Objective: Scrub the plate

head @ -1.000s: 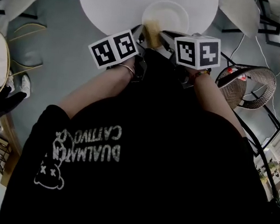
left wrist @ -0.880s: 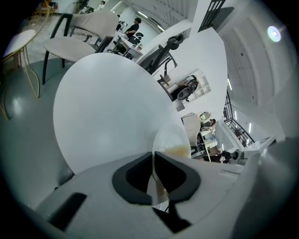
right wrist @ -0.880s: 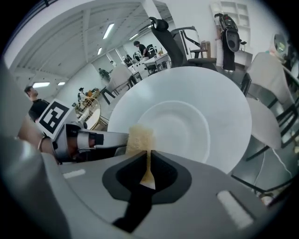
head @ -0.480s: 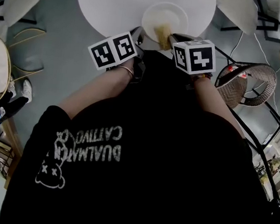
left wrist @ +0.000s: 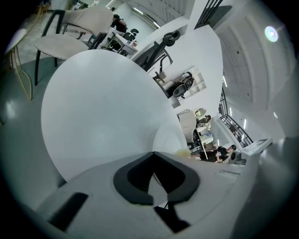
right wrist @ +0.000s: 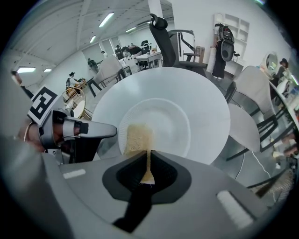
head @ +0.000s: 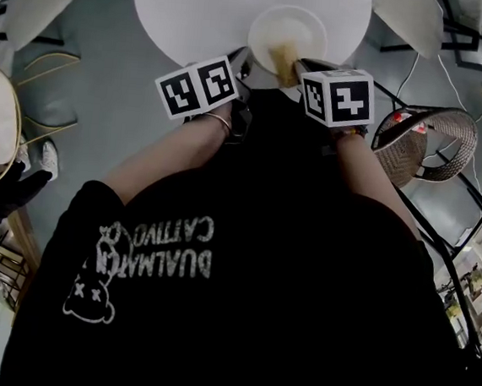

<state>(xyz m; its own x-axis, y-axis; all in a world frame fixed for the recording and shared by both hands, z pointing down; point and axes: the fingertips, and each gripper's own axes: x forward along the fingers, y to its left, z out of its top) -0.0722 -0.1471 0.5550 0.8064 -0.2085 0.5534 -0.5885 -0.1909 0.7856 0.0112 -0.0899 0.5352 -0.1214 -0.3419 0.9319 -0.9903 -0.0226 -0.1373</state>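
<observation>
1. Notably, the right gripper (right wrist: 146,154) was found closed on a thin tan scrub pad (right wrist: 136,137). The pad was clamped edge-on between the jaws, with its free portion laid onto the plate (right wrist: 175,116).
2. The left gripper (left wrist: 153,156) was found with its jaws brought together and its tips at the plate's near-left rim. Whether the rim was actually pinched could not be established.
3. The plate was located on the round table (right wrist: 212,100), close to the edge nearest the person, just ahead of both grippers.
4. Hazard: the plate could be slid or spun by the scrubbing strokes. The likely cause would be a light plate on a smooth tabletop, if the rim is not firmly restrained by the left gripper.
5. Hazard: the pad could be folded over or dragged out of the jaws. It was judged soft and was held along one narrow margin only.
6. Hazard: the plate could be pulled off the table by strokes directed toward the person, given its position near the edge.
7. Materials were noted as follows:
   - Pad: rectangular, flexible, coarse and fibrous in appearance.
   - Plate: white, circular, shallow, with a flat well and a raised rim.
   - Table: white, circular, smooth and matte.
   - Gripper bodies: grey moulded shells with dark jaw linings.
</observation>
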